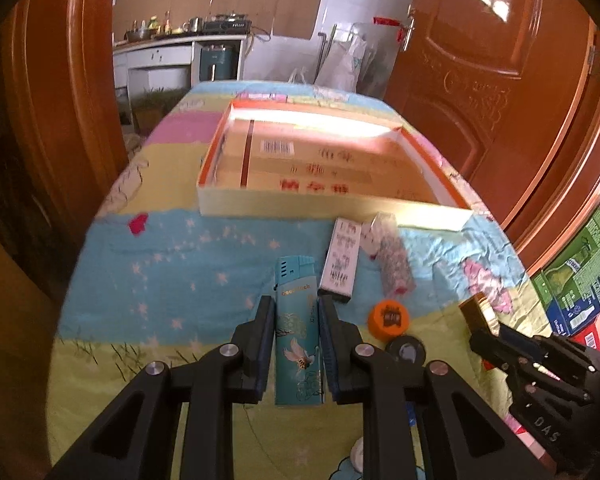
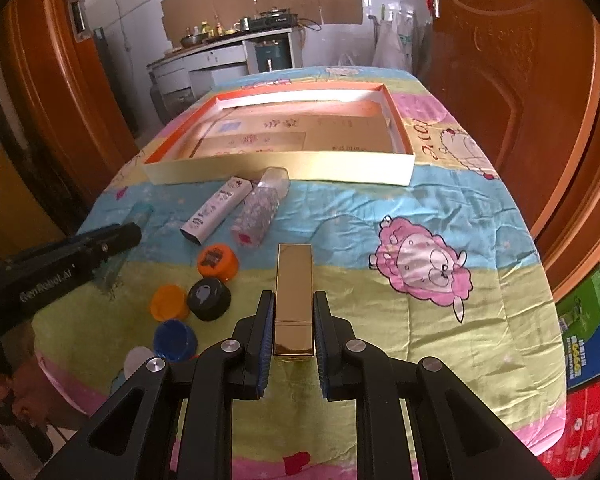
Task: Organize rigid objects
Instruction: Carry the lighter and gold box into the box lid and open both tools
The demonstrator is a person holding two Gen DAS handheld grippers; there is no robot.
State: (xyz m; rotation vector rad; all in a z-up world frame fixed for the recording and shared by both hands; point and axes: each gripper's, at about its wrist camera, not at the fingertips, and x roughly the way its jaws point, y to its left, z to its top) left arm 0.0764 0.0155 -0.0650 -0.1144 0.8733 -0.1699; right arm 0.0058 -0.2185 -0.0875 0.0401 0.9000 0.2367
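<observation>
My left gripper is shut on a teal lighter with a bee picture, held over the quilt. My right gripper is shut on a gold rectangular case, which points toward the shallow orange-rimmed box; the box also shows in the left wrist view. On the quilt lie a white patterned lighter, a clear glittery lighter, an orange cap, a black cap, a second orange cap and a blue cap. The left gripper body shows at the left of the right wrist view.
The table is covered by a cartoon sheep quilt. Wooden doors stand on both sides. Coloured cartons are stacked at the right. A kitchen counter is behind the table.
</observation>
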